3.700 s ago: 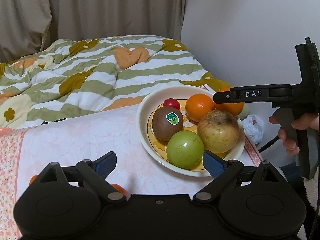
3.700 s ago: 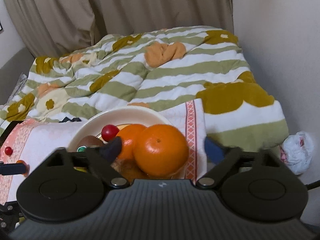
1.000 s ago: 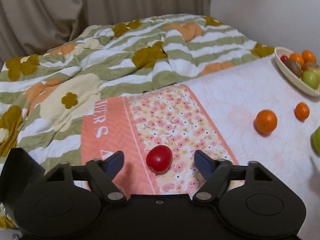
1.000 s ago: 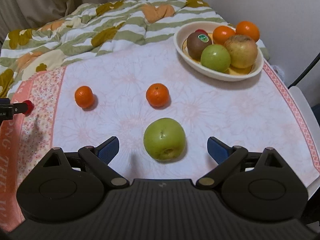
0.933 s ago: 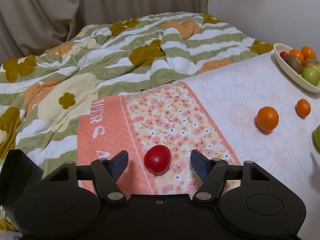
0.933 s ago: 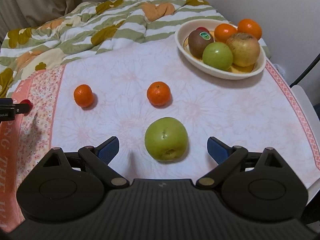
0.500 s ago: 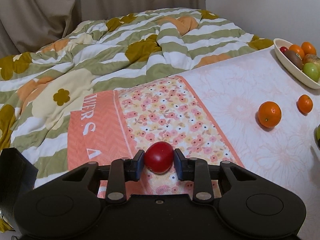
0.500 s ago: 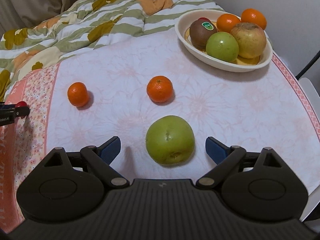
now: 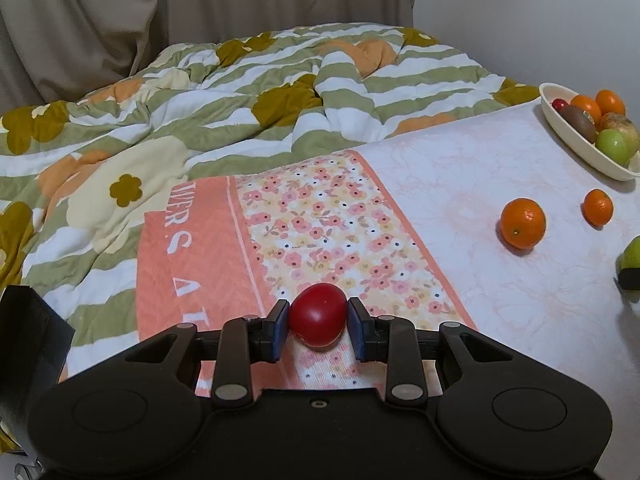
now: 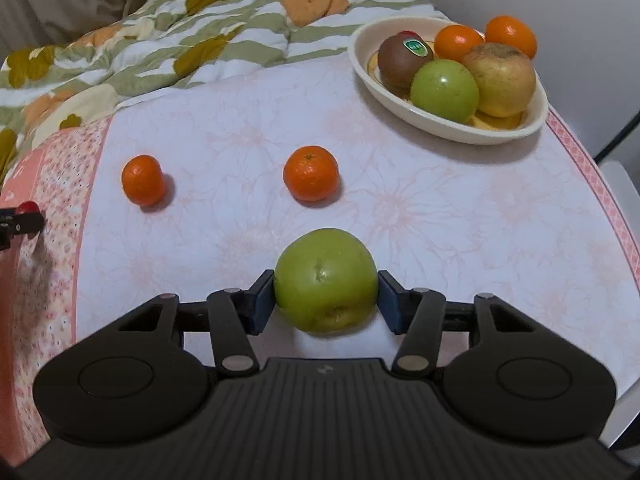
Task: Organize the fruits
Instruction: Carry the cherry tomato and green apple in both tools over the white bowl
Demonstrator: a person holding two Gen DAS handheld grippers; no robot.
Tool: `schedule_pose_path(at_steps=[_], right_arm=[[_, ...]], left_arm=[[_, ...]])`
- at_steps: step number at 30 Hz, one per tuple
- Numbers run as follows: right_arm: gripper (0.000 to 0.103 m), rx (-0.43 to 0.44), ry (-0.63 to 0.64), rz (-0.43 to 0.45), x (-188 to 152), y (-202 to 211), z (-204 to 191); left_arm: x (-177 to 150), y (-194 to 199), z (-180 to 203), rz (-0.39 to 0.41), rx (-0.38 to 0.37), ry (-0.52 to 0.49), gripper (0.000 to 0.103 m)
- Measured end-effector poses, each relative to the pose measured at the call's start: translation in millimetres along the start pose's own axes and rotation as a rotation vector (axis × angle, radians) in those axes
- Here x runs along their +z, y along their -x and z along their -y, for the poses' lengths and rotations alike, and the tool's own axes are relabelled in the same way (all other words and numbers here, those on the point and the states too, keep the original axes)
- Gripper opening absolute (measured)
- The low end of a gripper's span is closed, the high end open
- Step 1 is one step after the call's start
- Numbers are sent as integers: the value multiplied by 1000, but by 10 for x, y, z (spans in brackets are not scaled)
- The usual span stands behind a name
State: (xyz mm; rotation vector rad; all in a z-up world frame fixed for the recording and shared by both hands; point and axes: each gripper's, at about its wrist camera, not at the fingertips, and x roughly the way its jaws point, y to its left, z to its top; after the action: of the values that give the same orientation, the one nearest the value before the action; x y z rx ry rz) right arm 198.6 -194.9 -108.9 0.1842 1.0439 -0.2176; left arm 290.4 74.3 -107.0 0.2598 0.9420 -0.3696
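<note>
Pinching a red tomato, the left gripper hides its underside, while the right gripper, closing, apparently touches the half-hidden green apple.

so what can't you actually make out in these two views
- Small red fruit in the bowl: right wrist view, almost wholly hidden behind the kiwi.
- Underside of the green apple: right wrist view, hidden by the right claw, which is closing on it.
- Same apple: left wrist view, cut off by the right edge.
</note>
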Motion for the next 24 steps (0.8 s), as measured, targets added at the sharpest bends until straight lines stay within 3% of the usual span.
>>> schedule_pose_path(at_steps=[15, 24], right_arm=[[69, 42, 48, 77, -134, 508, -13], [69, 86, 76, 124, -168, 879, 136]], left_arm=[[-225, 657, 80, 91, 41, 69, 34], [-413, 1187, 249, 138, 107, 156, 34]])
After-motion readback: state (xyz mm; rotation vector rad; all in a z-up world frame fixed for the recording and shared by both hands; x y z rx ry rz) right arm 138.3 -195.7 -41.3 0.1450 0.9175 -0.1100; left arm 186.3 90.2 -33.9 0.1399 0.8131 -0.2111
